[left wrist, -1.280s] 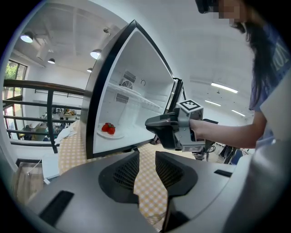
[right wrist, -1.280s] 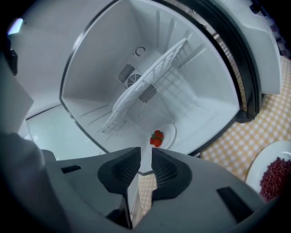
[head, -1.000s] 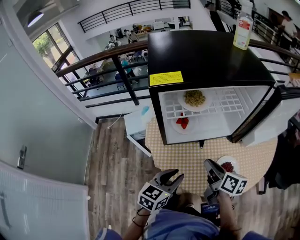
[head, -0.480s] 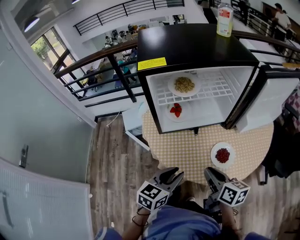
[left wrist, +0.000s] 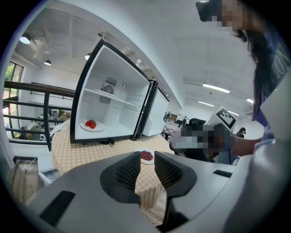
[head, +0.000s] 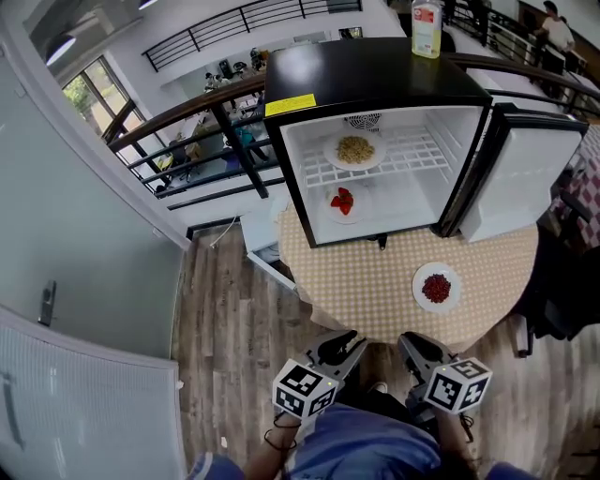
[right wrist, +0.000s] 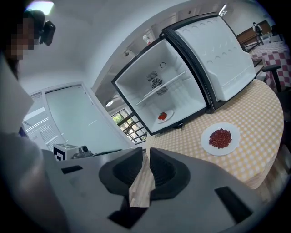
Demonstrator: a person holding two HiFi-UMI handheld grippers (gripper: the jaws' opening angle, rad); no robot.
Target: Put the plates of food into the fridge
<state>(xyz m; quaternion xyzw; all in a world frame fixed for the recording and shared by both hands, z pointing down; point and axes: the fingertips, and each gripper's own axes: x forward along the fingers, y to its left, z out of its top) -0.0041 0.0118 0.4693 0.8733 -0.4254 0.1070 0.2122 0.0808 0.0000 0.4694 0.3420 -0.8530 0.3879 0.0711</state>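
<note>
A black mini fridge (head: 375, 75) stands open on a checked round table (head: 375, 291). A plate of noodles (head: 354, 150) rests on its wire shelf. Below it, on the fridge floor, is a plate of red fruit (head: 342, 201) (left wrist: 91, 124) (right wrist: 163, 116). A plate of red beans (head: 436, 287) (left wrist: 146, 156) (right wrist: 220, 138) lies on the table in front of the door. My left gripper (head: 342, 349) (left wrist: 146, 166) hangs short of the table's near edge; its jaws are closing, with nothing between them. My right gripper (head: 412, 349) (right wrist: 146, 157) is beside it, its jaws a narrow gap apart and empty.
The fridge door (head: 525, 178) swings out to the right over the table. A bottle (head: 427, 26) stands on the fridge top. A dark railing (head: 187, 122) runs behind the table, a glass wall (head: 75, 281) is at the left, and a dark chair (head: 562, 291) is at the right.
In the head view the fridge and table have drifted up and left, and the bean plate now shows whole. Both grippers stay low near the body.
</note>
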